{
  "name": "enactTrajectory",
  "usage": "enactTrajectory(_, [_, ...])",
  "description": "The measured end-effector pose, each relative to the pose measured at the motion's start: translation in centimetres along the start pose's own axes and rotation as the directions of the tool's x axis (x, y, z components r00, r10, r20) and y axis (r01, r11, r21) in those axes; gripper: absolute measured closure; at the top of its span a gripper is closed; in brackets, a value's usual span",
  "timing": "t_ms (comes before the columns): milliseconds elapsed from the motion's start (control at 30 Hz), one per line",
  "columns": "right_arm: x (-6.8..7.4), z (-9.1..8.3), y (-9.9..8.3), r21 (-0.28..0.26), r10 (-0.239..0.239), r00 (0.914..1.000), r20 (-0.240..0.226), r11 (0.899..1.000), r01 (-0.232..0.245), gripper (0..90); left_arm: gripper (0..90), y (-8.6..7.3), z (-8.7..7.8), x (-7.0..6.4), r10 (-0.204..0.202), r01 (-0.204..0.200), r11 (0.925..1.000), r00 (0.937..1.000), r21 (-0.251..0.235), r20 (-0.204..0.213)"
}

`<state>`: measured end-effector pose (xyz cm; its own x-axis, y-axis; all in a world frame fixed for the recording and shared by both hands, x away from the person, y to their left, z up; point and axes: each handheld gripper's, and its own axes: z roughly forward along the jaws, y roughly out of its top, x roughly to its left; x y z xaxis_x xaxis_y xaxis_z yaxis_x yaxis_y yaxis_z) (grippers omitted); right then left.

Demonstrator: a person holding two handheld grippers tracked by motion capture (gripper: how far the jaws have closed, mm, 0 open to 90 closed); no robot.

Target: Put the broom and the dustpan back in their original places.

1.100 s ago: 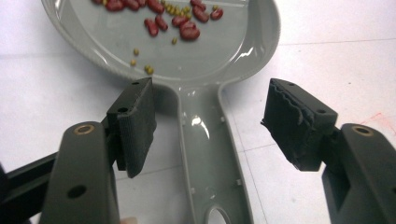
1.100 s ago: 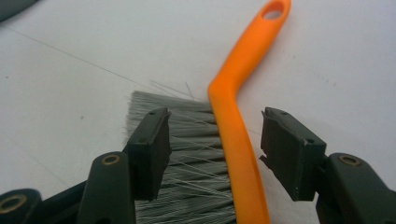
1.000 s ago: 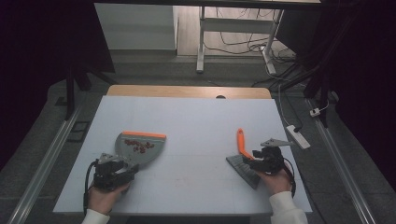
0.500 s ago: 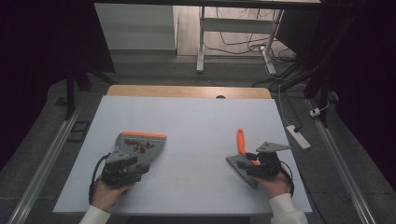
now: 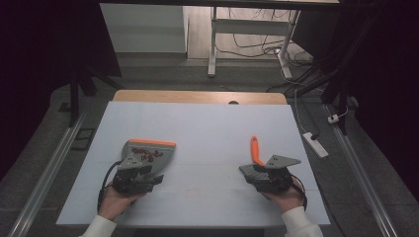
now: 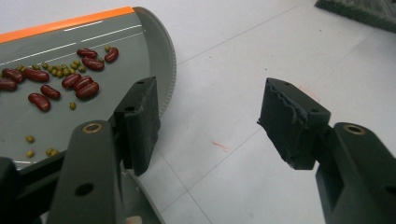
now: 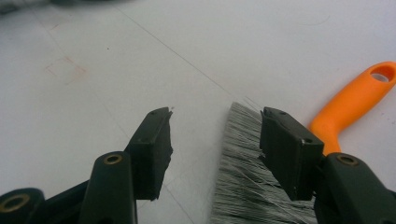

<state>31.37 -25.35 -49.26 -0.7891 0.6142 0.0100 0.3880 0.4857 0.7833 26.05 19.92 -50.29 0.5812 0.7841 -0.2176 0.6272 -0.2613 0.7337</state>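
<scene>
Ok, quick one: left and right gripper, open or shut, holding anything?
Left gripper: open, holding nothing; the dustpan with beans lies beside it.
Right gripper: open, holding nothing; the brush lies by one jaw.

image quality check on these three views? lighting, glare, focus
High view: table evenly lit, surroundings nearly black, small things soft. Left gripper view: sharp on the beans in the dustpan, thin glare streaks on its grey surface. Right gripper view: brush bristles crisp, orange handle slightly soft, far table edge blurred.

dim, dark surroundings; evenly lit pale table point(image 5: 212, 128); soft shadows, slightly grainy close-ups
</scene>
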Motion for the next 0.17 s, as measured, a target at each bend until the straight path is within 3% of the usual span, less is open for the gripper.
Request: enactTrajectory(167, [-0.01, -0.14, 0.0, -0.014, -0.005, 1.0, 0.005, 1.0, 0.005, 43.2, 37.9, -0.03, 0.09, -0.05, 0.005, -0.005, 1.0, 1.0, 0.006, 0.001])
